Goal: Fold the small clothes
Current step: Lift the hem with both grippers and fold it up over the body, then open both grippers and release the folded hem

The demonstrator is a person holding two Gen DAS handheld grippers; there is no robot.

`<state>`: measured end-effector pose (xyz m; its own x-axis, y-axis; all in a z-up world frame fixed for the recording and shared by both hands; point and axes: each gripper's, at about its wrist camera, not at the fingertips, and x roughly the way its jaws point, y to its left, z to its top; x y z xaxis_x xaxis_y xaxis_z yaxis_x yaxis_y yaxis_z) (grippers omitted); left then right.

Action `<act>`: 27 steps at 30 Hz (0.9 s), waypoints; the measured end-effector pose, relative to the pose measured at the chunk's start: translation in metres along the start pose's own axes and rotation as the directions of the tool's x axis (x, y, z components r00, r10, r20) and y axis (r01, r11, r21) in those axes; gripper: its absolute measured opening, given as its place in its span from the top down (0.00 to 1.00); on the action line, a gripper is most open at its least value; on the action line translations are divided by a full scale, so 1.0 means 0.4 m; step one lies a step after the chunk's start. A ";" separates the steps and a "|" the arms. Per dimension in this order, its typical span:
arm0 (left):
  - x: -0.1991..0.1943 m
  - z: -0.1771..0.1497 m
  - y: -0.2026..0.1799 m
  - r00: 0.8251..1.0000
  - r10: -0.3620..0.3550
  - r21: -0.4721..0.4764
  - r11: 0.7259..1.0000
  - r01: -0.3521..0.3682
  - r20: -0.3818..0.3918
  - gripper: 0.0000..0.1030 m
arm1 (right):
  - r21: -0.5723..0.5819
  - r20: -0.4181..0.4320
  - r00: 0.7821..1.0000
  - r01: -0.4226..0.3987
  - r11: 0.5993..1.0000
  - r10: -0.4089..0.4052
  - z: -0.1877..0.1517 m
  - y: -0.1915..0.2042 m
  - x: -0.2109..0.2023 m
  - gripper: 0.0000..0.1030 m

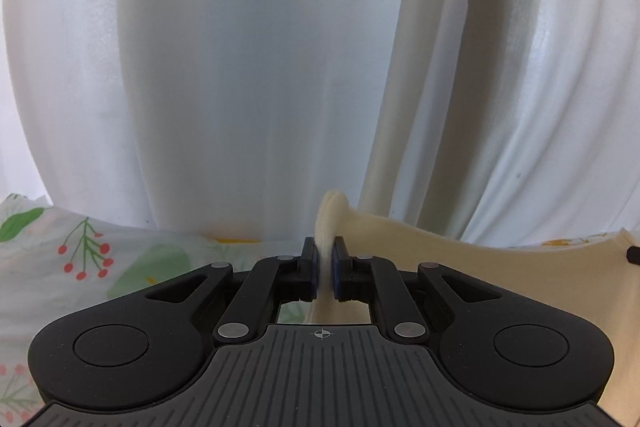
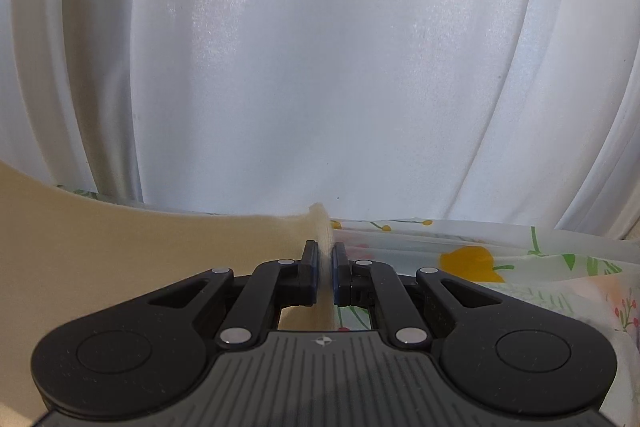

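Observation:
A cream-coloured small garment [image 1: 460, 267] hangs stretched between both grippers, lifted above the surface. My left gripper [image 1: 325, 245] is shut on one corner of it; the cloth bunches up past the fingertips and runs off to the right. My right gripper [image 2: 324, 247] is shut on the other corner of the cream garment [image 2: 120, 255], which spreads away to the left. The tip of the right gripper shows as a dark spot at the right edge of the left wrist view [image 1: 633, 255]. The lower part of the garment is hidden under the gripper bodies.
A white cloth with a floral print covers the surface below, seen at the left [image 1: 80, 267] and at the right [image 2: 520, 275]. White curtains [image 1: 260, 67] hang close behind the far edge and also fill the right wrist view [image 2: 320, 67].

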<state>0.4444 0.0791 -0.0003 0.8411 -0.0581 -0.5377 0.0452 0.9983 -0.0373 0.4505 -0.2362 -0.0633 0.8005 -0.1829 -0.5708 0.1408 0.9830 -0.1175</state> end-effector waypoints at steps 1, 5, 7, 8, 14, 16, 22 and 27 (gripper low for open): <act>0.016 -0.011 -0.002 1.000 0.013 0.001 1.000 -0.013 -0.009 0.91 | -0.001 -0.011 1.000 0.002 1.000 -0.002 -0.006 0.000 0.011 0.94; 0.061 -0.048 0.003 0.997 0.047 -0.007 0.999 -0.047 -0.053 0.91 | -0.019 -0.048 0.999 0.013 1.000 -0.014 -0.032 0.004 0.041 0.94; 0.079 -0.066 0.007 0.995 0.063 0.001 0.998 -0.063 -0.079 0.90 | -0.021 -0.062 0.998 0.010 1.000 -0.012 -0.037 0.002 0.052 0.94; 0.086 -0.073 0.009 0.993 0.075 0.000 0.997 -0.075 -0.095 0.88 | -0.020 -0.068 0.998 0.004 1.000 -0.005 -0.041 -0.005 0.062 0.93; 0.018 -0.072 0.040 0.993 0.090 -0.119 0.988 -0.098 -0.071 0.69 | 0.170 0.046 0.998 -0.038 0.985 0.030 -0.033 -0.028 -0.030 0.81; -0.030 -0.062 0.032 0.998 -0.060 -0.187 0.981 0.057 -0.011 0.62 | 0.342 0.105 0.957 -0.291 0.893 0.271 -0.046 -0.037 -0.066 0.74; 0.018 -0.090 -0.038 0.951 -0.310 -0.300 0.908 0.292 -0.013 0.35 | 0.669 0.130 0.746 -0.552 0.498 0.653 -0.164 0.010 0.042 0.77; 0.049 -0.149 -0.003 0.983 -0.184 -0.296 0.940 0.171 -0.015 0.44 | 0.603 0.130 0.843 -0.486 0.633 0.523 -0.173 -0.080 0.053 1.00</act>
<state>0.4288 0.0763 -0.0610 0.8102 -0.2407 -0.5344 0.0270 0.9262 -0.3761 0.4227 -0.2726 -0.1277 0.8236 0.3616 -0.4369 0.0520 0.7189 0.6932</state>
